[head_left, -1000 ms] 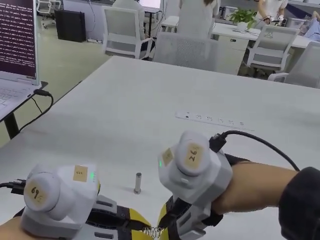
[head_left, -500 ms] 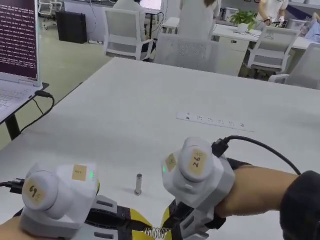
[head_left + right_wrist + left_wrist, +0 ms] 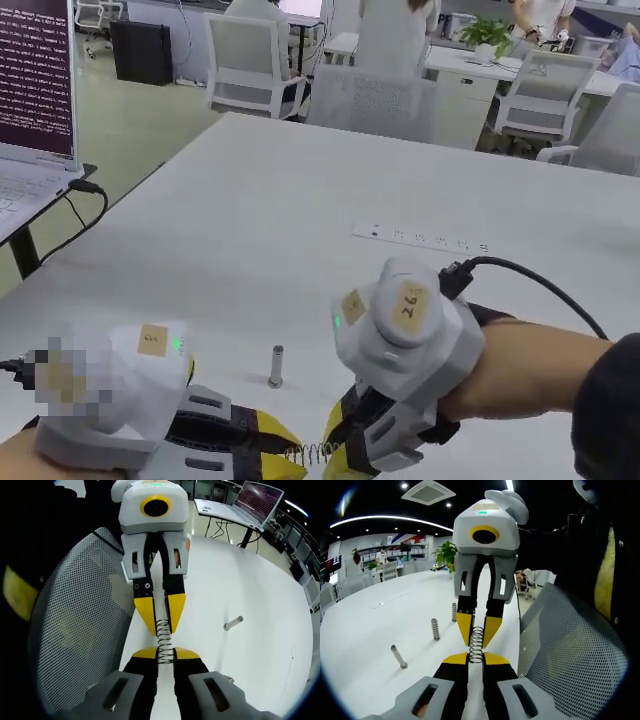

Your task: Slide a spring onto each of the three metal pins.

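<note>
– Near the table's front edge, what has the spring?
– Both tools. Left gripper is pinched shut on one end, right gripper pinched shut on the other. The coil spans the gap between them. Probably a hand-over, or straightening it before threading.
– Target?
– Bare pin, upright on the table, just beyond the jaws. Behind it, nearer loaded pin and farther loaded pin each carry a spring, so this looks like the last one.
– Obstructions?
– None on that path. Power strip lies well beyond, laptop on a side desk, mesh chair by the person.
</note>
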